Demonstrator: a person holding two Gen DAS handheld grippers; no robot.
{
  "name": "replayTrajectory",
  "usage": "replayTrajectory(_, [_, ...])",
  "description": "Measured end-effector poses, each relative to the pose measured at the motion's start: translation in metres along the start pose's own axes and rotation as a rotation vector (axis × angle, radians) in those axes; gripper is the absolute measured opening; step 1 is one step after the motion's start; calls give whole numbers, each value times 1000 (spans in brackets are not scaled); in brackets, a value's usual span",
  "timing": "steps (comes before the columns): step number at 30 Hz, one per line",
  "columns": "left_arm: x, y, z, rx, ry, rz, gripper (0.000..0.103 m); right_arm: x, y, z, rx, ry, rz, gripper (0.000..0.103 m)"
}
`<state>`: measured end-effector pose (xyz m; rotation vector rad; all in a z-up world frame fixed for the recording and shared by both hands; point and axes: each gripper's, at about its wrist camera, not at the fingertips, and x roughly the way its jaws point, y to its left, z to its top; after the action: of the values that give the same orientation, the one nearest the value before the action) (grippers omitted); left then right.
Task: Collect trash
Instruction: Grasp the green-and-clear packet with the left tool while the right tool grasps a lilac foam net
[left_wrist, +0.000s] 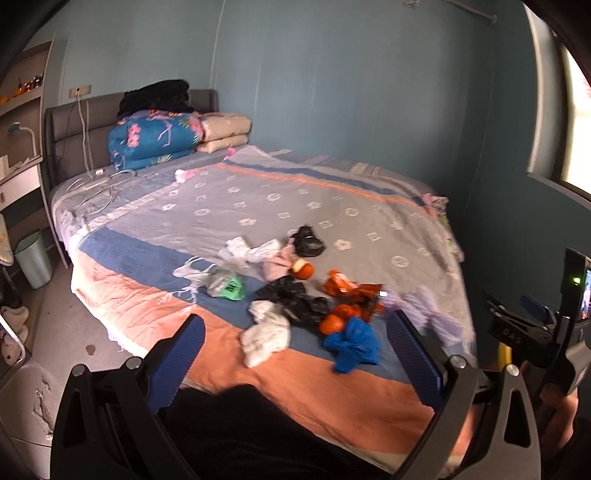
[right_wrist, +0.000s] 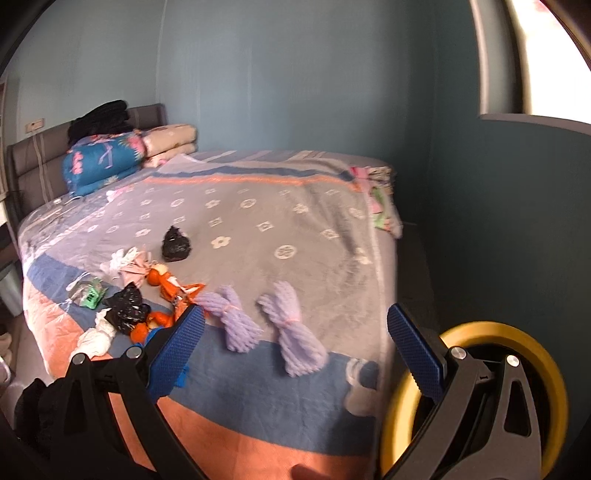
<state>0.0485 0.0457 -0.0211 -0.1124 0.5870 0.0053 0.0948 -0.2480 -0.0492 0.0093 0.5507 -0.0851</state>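
Left gripper (left_wrist: 295, 354) fingers wide, empty, above bed edge, right gripper (right_wrist: 295, 350) fingers wide, empty, scattered trash pile of crumpled bags, tissues, orange peels (left_wrist: 295, 295) on patterned grey-blue-orange bedspread (left_wrist: 295, 199), two lilac yarn bundles (right_wrist: 258, 325) beside, yellow round bin (right_wrist: 524, 369) near right.

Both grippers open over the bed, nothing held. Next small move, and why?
Probably lower the left gripper onto the blue bag: it lies nearest, between the open fingers, at the near edge of the trash pile on the bed.
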Motion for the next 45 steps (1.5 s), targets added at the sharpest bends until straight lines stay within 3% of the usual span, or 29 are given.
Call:
replayTrajectory(4, [38, 26, 15, 5, 70, 61, 95, 33, 3, 6, -31, 61, 6, 95])
replayTrajectory(8, [75, 51, 30, 26, 91, 115, 95, 67, 2, 11, -57, 119, -5, 95])
replayTrajectory(16, [155, 92, 47, -3, 185, 121, 95, 145, 4, 17, -71, 273, -49, 95])
replayTrajectory(25, [221, 112, 53, 7, 250, 120, 95, 201, 2, 17, -24, 427, -50, 95])
replayTrajectory(34, [270, 108, 48, 34, 288, 101, 95, 225, 8, 8, -30, 486, -59, 95])
replayTrajectory(39, [283, 103, 41, 30, 290, 74, 75, 231, 8, 3, -36, 496, -79, 90])
replayTrajectory(41, [286, 103, 39, 16, 290, 49, 70, 233, 6, 2, -30, 502, -87, 81])
replayTrajectory(43, [290, 100, 36, 29, 292, 56, 49, 235, 4, 2, -16, 506, -83, 72])
replayTrajectory(44, [291, 98, 34, 35, 293, 56, 45, 235, 3, 2, -13, 507, -83, 67])
replayTrajectory(45, [292, 97, 33, 34, 295, 44, 42, 236, 4, 2, -20, 511, -84, 55])
